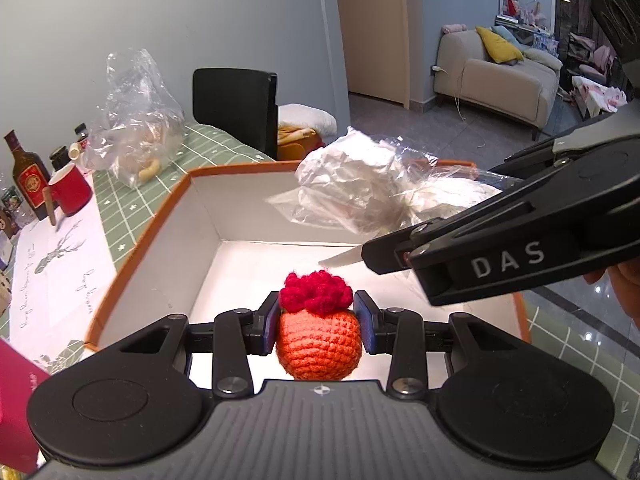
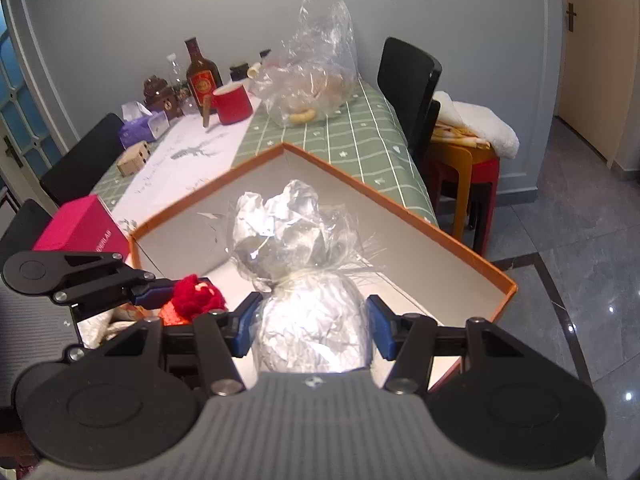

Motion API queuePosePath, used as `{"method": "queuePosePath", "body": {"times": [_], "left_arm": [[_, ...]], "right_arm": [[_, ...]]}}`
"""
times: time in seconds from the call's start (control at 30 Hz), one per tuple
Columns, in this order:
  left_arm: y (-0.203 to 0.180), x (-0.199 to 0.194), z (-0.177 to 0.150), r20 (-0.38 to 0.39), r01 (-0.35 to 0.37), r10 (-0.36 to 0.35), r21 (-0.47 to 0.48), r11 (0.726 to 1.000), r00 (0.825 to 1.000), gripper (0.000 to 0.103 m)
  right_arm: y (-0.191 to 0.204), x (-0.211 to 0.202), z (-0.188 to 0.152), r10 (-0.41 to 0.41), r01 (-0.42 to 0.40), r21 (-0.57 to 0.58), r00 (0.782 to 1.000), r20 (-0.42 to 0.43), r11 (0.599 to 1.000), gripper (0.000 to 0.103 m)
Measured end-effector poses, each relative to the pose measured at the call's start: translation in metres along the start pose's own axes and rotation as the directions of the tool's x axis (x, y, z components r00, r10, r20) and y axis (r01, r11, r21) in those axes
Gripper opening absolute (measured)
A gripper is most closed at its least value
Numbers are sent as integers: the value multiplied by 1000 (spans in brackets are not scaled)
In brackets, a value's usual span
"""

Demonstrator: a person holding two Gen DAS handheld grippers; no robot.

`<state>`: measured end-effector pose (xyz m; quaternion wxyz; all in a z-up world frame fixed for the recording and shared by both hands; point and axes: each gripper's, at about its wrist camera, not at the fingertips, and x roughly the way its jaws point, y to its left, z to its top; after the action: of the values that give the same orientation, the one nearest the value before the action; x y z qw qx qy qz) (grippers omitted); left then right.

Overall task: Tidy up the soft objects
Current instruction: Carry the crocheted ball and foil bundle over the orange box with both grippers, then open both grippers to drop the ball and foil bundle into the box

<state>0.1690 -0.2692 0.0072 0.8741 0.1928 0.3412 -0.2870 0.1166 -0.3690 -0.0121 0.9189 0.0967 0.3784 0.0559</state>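
An orange crocheted ball with a red knitted top sits between the blue pads of my left gripper, which is shut on it above the white floor of the orange-rimmed box. My right gripper is shut on a white wrapped bundle in clear cellophane, its crinkled top standing over the box. In the left wrist view the right gripper comes in from the right with the bundle. In the right wrist view the left gripper holds the crocheted ball at the lower left.
On the green checked tablecloth behind the box stand a clear bag with a plush toy, a red mug, a brown bottle and small items. A pink box lies to the left. Black chairs stand around the table.
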Motion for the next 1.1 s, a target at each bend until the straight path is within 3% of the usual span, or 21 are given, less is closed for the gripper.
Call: {"method": "queuePosePath", "body": {"times": [0.3, 0.63, 1.1], "left_arm": [[-3, 29, -7, -49, 9, -10, -26, 1000, 999, 44], [0, 42, -11, -80, 23, -25, -25, 999, 996, 44], [-5, 44, -12, -95, 6, -7, -8, 1000, 995, 52]], "right_arm": [[-12, 34, -9, -53, 52, -16, 995, -82, 998, 56], [-4, 42, -13, -94, 83, -110, 991, -100, 990, 58], [-2, 40, -12, -110, 96, -134, 988, -106, 986, 64]]}}
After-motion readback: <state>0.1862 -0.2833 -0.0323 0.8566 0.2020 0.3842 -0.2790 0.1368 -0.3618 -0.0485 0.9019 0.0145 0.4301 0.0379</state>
